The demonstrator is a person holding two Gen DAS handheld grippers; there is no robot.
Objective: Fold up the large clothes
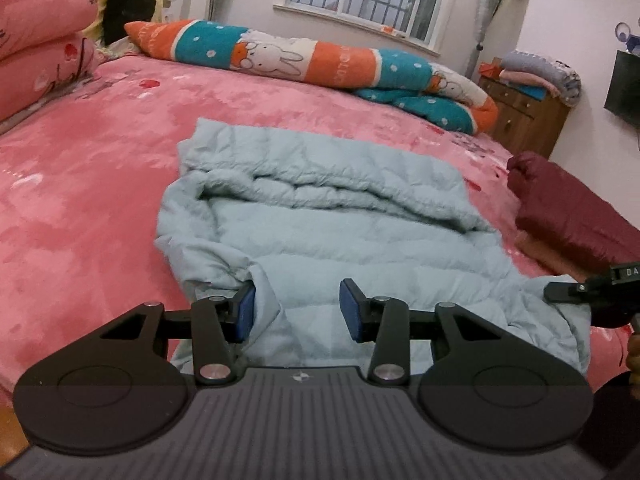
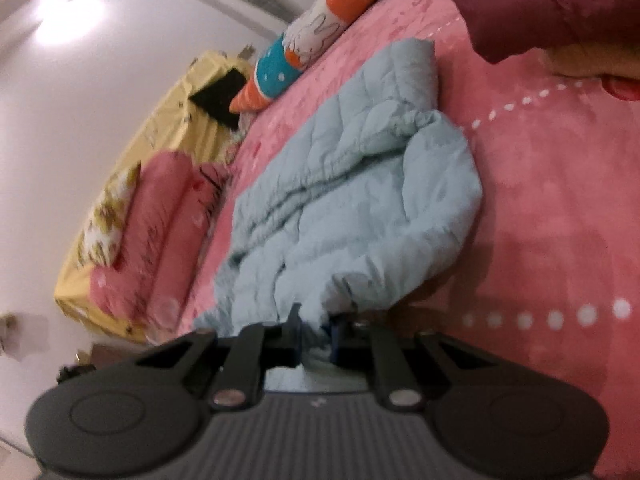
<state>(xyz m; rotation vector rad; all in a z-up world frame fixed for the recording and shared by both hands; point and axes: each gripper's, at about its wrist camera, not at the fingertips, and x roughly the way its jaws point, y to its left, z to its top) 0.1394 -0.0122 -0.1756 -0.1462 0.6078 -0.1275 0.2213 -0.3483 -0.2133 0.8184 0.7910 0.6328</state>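
A pale blue padded jacket (image 1: 320, 216) lies spread on the pink bedspread (image 1: 80, 184), its near hem lifted at both corners. The left gripper (image 1: 296, 312) is half closed with a fold of the hem bunched between its blue pads (image 1: 245, 312), while the right gripper (image 2: 316, 336) is pinched nearly closed on the right corner of the hem. A dark red padded garment (image 1: 568, 216) lies to the right, and a rolled cartoon blanket (image 1: 304, 60) lies at the far edge; no container holds any clothing.
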